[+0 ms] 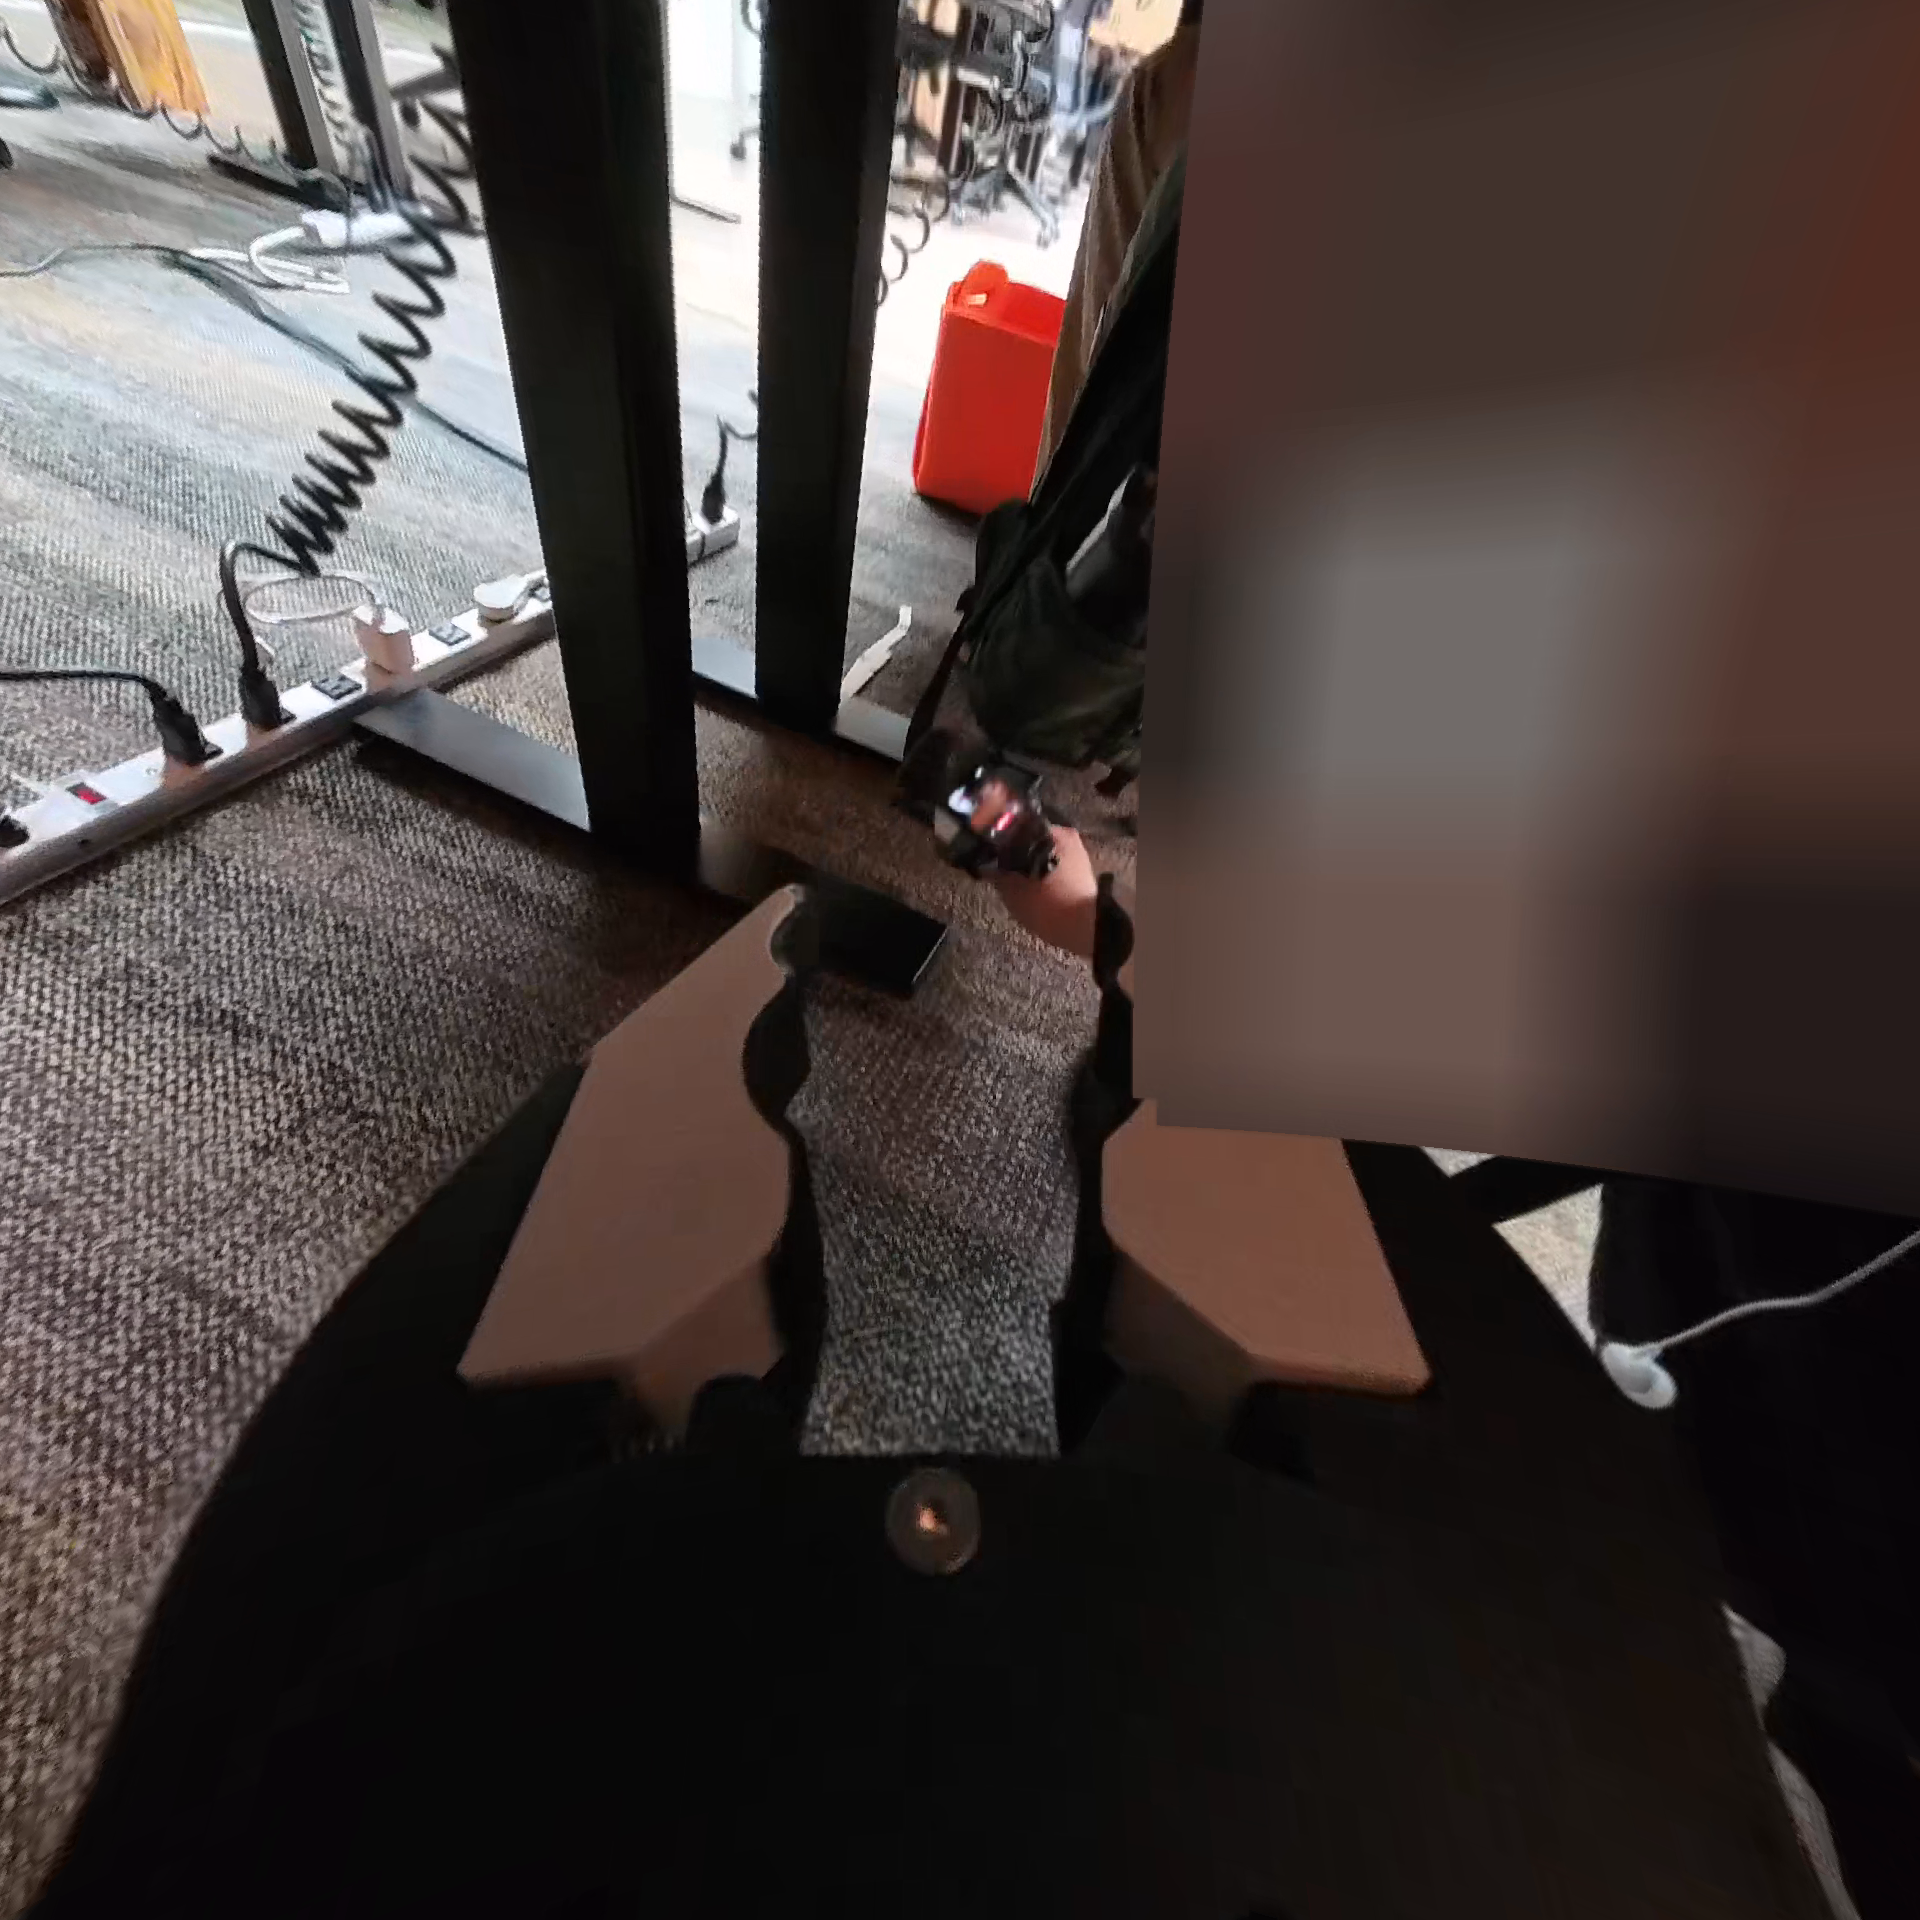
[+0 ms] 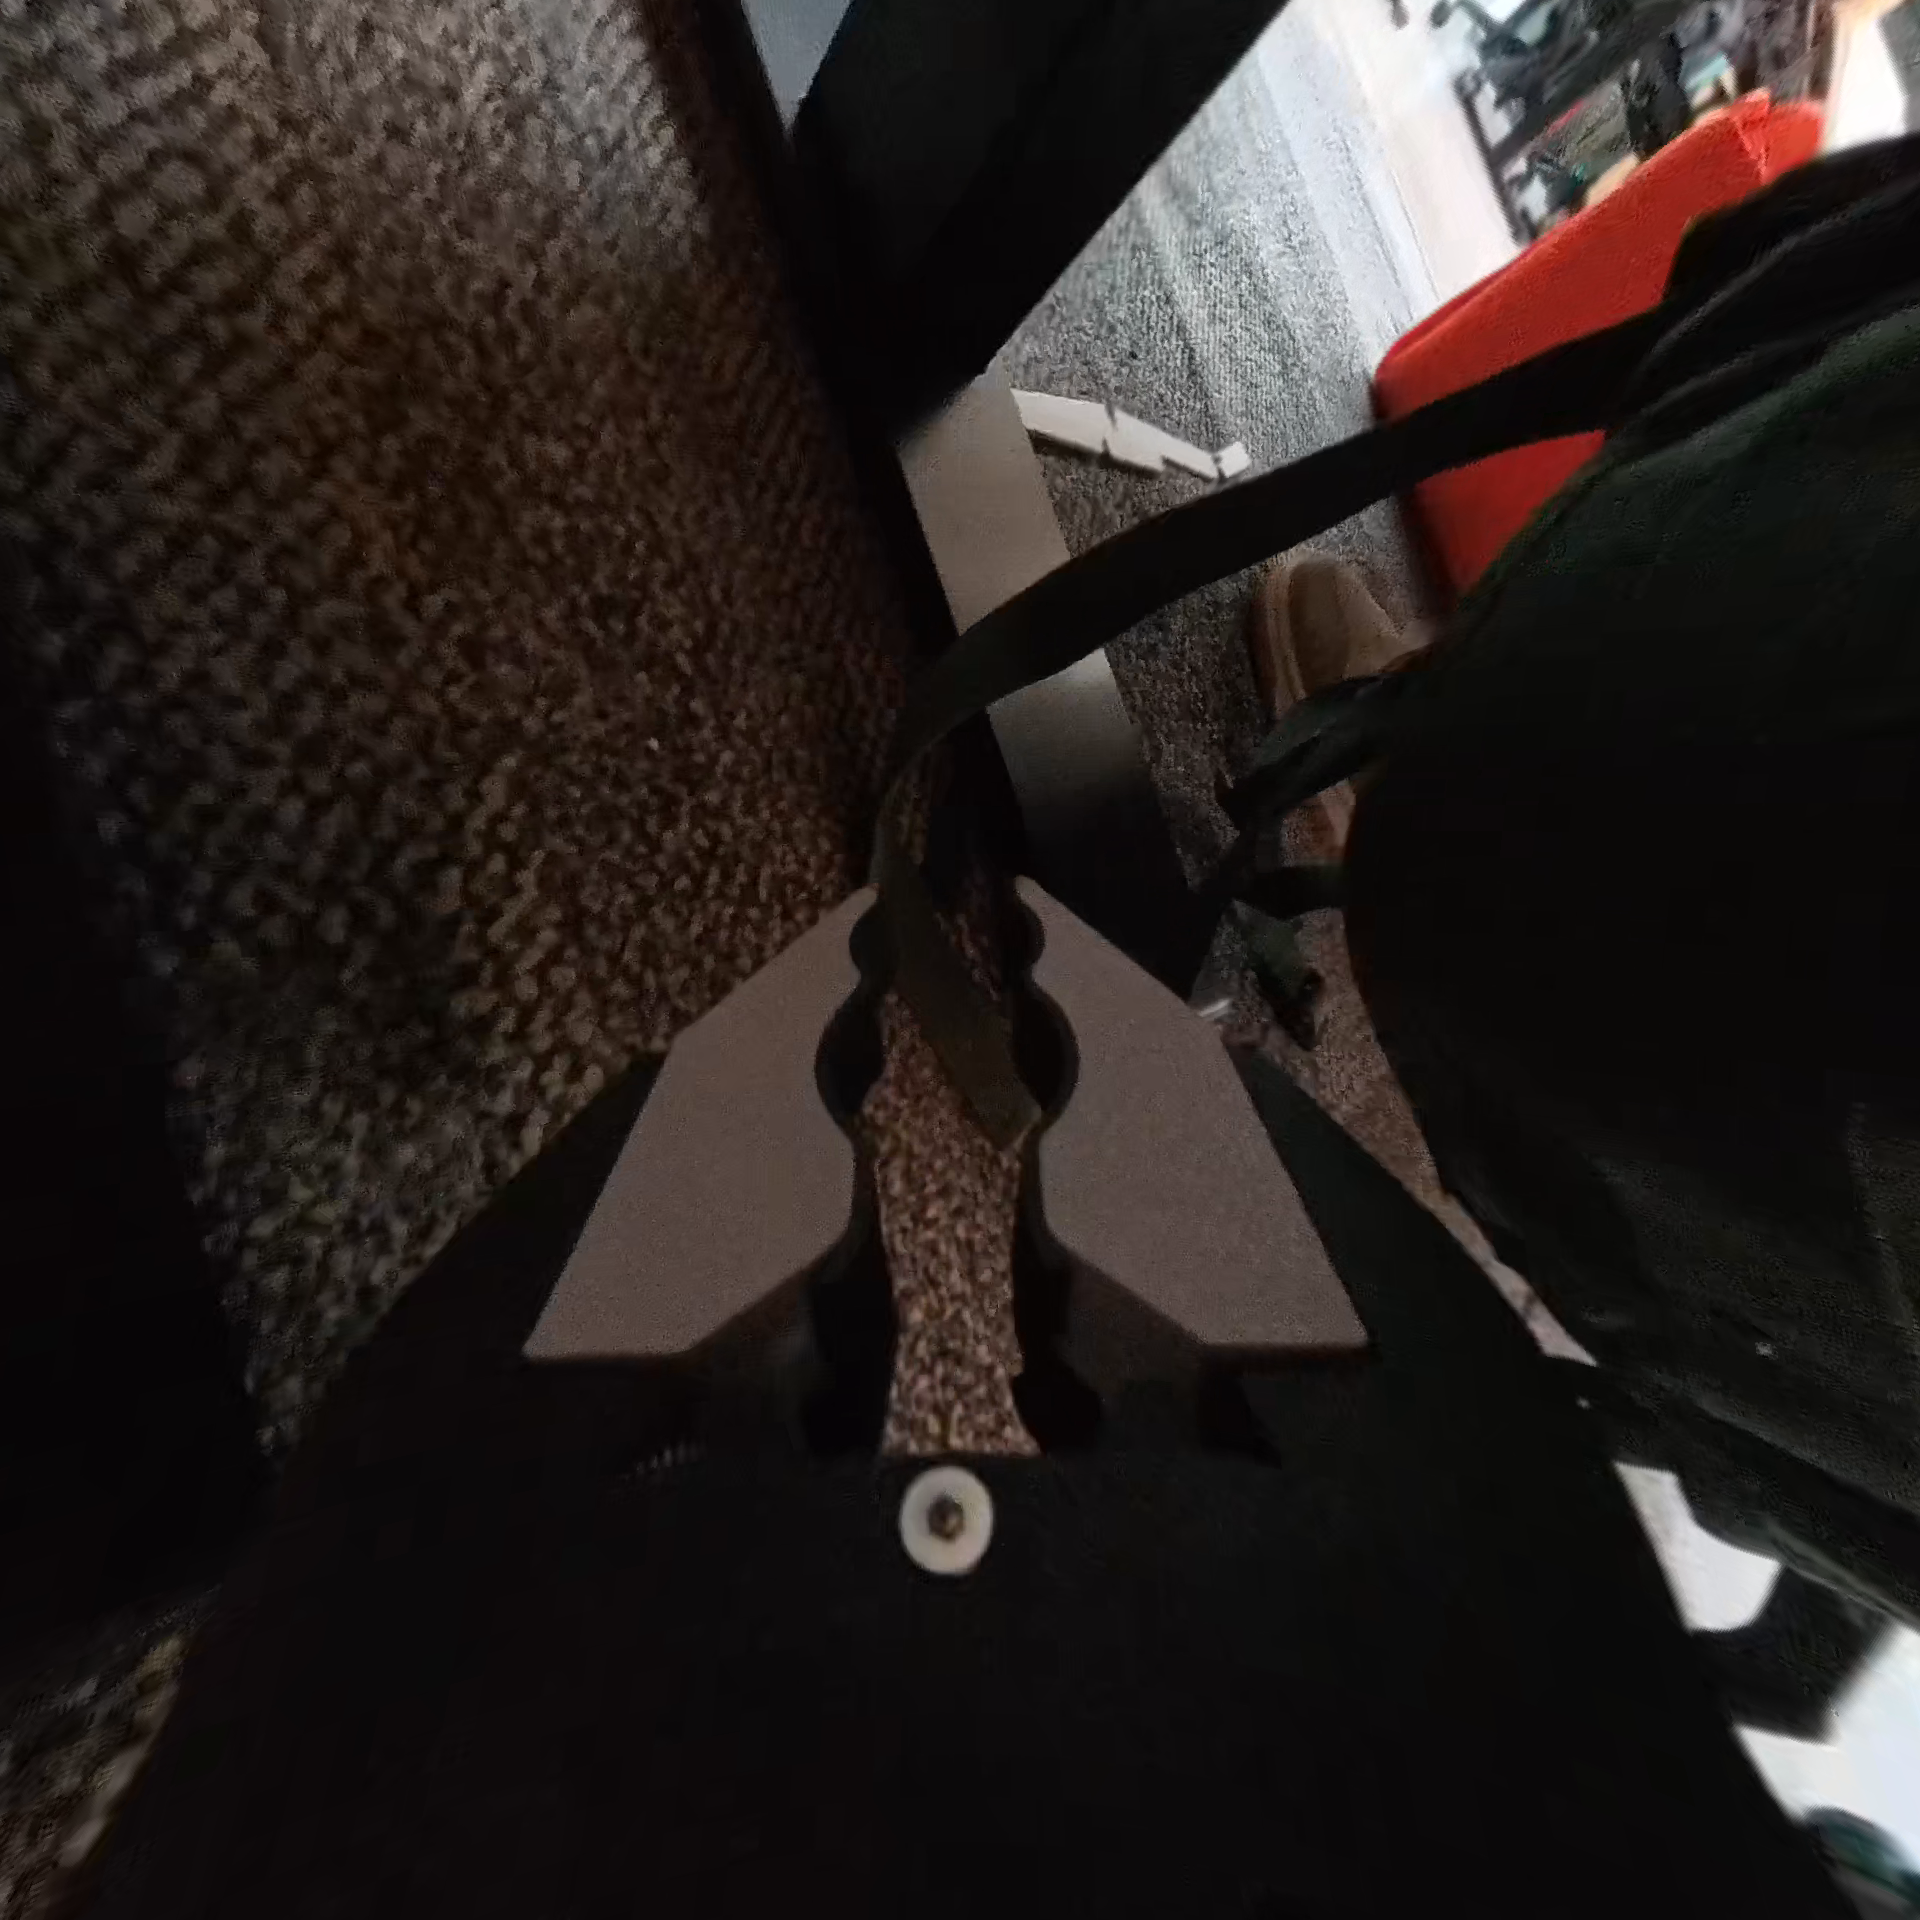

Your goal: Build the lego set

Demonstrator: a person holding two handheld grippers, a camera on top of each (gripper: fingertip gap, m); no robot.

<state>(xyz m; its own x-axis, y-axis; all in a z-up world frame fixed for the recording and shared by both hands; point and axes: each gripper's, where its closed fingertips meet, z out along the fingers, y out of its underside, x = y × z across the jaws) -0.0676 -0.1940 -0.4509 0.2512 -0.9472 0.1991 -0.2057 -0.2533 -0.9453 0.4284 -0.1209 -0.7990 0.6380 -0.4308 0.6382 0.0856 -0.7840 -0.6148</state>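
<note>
No lego parts show in either view. My left gripper [image 1: 945, 914] is open and empty, and points down at speckled carpet [image 1: 312, 1039]. My right gripper [image 2: 951, 925] has its jaws close together, with a black strap [image 2: 966, 1018] lying between them. The strap runs up and right to a dark green bag [image 2: 1662, 935]. That bag also shows in the left wrist view [image 1: 1049, 623], beside a hand with a wristwatch [image 1: 992, 816]. A blurred patch hides the right side of the left wrist view.
Two black table legs [image 1: 592, 416] stand on the carpet ahead of the left gripper, with a flat black object [image 1: 873, 945] at their foot. A power strip [image 1: 260, 707] with plugs and a coiled cable lies to the left. An orange bag [image 1: 987, 384] stands beyond, and a brown shoe [image 2: 1320, 623] shows. The tips of one gripper are about 60 cm away from the tips of the other. About 9 cm separates my right fingertips from the black strap [image 2: 966, 1018].
</note>
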